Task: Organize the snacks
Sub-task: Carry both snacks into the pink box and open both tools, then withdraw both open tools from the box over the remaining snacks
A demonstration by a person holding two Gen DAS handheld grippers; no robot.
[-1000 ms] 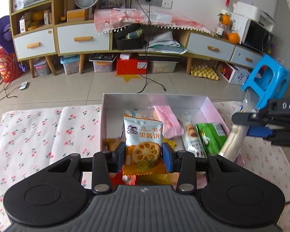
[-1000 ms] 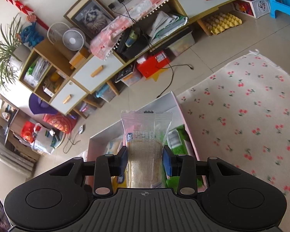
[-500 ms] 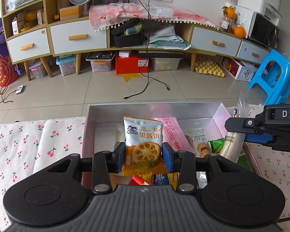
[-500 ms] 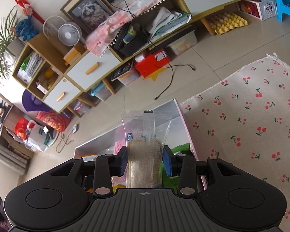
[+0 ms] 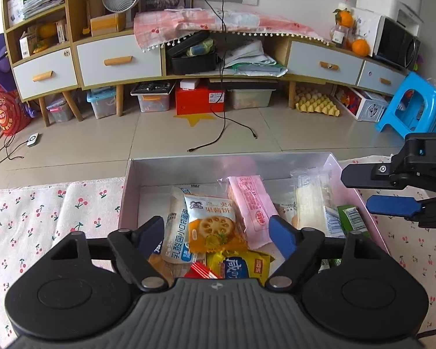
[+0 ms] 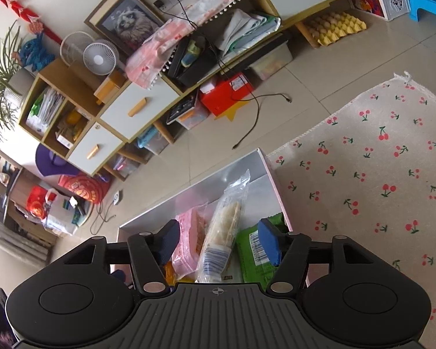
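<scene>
Snacks point(image 5: 212, 226) lie piled in the box point(image 5: 229, 165) at the cloth's point(image 5: 43, 218) far edge, both the left gripper point(image 5: 216, 232) and right gripper point(image 6: 218, 241) opening with nothing pinched, so sorting looks nearly finished.

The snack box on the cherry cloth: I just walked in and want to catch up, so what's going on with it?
A person with a gripper in each hand is dropping snacks into the box. The left gripper is opening over the orange biscuit packet, which now lies on the pile. The right gripper is opening too, its clear cracker pack loose between the pads, resting among the other packets.
</scene>
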